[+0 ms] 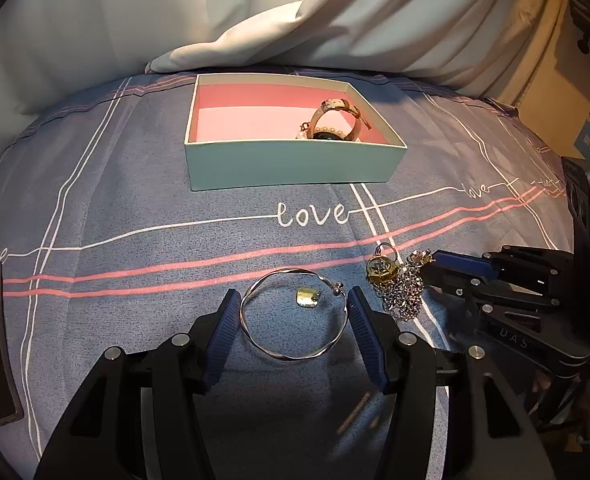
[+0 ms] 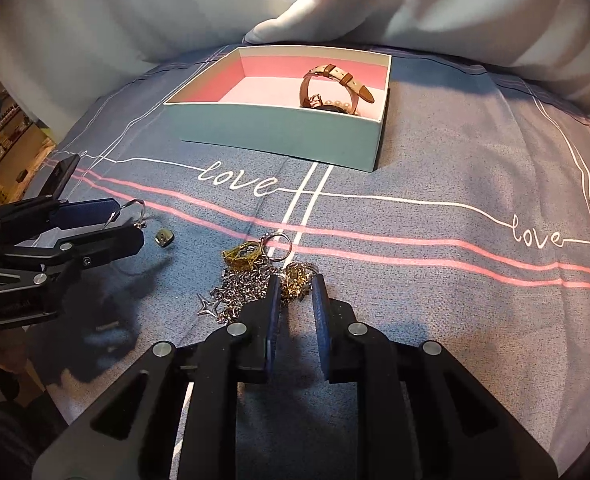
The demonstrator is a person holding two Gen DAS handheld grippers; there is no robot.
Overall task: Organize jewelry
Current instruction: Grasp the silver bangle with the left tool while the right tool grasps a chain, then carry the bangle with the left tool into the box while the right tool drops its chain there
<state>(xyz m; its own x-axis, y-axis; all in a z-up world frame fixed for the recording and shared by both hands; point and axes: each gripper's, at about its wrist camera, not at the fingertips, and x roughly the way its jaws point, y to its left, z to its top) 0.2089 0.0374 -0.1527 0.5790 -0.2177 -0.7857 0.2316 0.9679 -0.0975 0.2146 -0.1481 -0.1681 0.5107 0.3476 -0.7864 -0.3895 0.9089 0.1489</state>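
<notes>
Nearest, the left gripper [image 1: 294, 308] stands open around a thin silver bangle [image 1: 294, 314] lying flat on the bedsheet [image 1: 135, 220], its pads beside the wire though I cannot tell if they touch, while the right gripper [image 2: 295, 294] has narrowed onto a small gold trinket [image 2: 295, 280] at the edge of a tangled silver chain [image 2: 239, 288]. So most pieces, a gold ring [image 2: 242, 257] and a small gold charm [image 2: 164, 237] among them, look still unsorted. Farther off, the open pale-green box [image 1: 295, 164] with its pink lining holds only a beige-strapped watch [image 1: 337, 120] and some pearls [image 1: 303, 133].
</notes>
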